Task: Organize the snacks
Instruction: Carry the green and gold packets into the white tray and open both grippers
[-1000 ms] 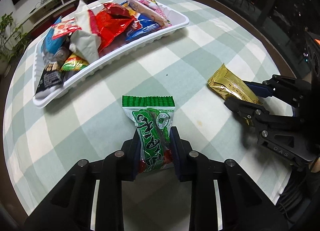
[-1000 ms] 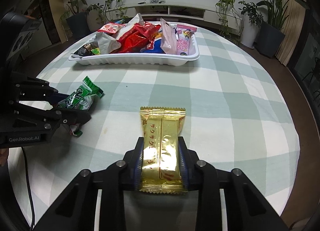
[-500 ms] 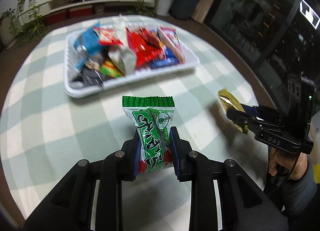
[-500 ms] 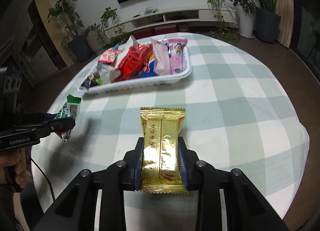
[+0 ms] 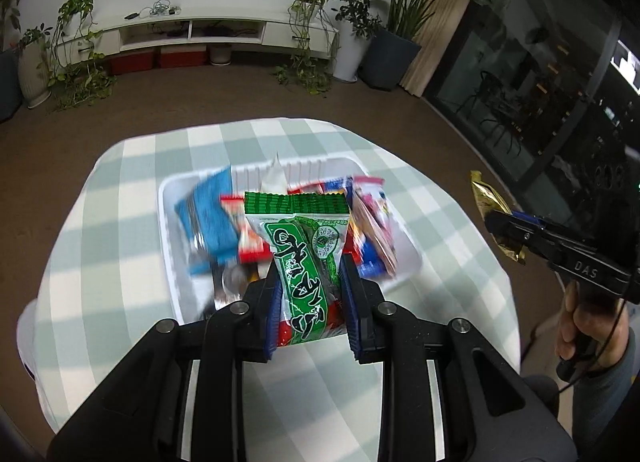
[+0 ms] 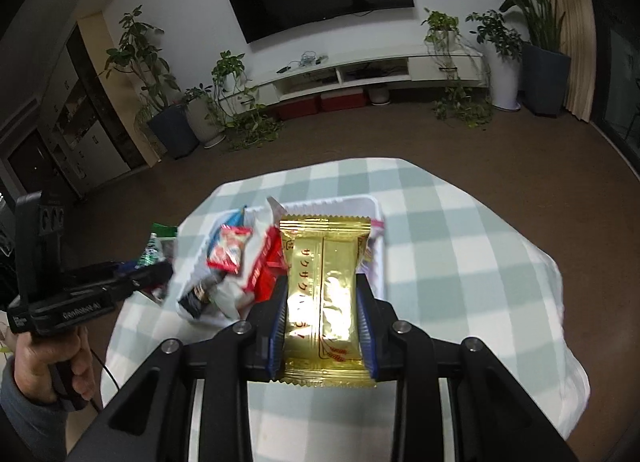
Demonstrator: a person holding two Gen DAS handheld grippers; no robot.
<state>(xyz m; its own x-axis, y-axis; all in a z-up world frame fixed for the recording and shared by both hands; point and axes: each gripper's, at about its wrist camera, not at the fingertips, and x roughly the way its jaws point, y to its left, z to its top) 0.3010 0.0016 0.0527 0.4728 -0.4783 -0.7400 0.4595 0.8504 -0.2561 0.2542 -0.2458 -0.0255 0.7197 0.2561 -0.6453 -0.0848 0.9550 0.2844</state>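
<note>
My left gripper [image 5: 310,294] is shut on a green snack packet [image 5: 304,262] and holds it high above the white tray [image 5: 170,246], which is full of mixed snack packets. My right gripper [image 6: 323,322] is shut on a gold snack packet [image 6: 324,286], also raised above the tray [image 6: 378,258]. In the left wrist view the right gripper [image 5: 504,230] shows at the right edge with the gold packet [image 5: 486,198]. In the right wrist view the left gripper [image 6: 156,274] shows at the left with the green packet [image 6: 154,248].
The tray sits on a round table with a green and white checked cloth [image 5: 120,222]. Brown floor surrounds the table. A white TV cabinet [image 6: 360,74] and potted plants [image 5: 384,42] stand along the far wall.
Both grippers have lifted their packets off the table and risen well above it. The tray now lies straight below and ahead of both packets.
</note>
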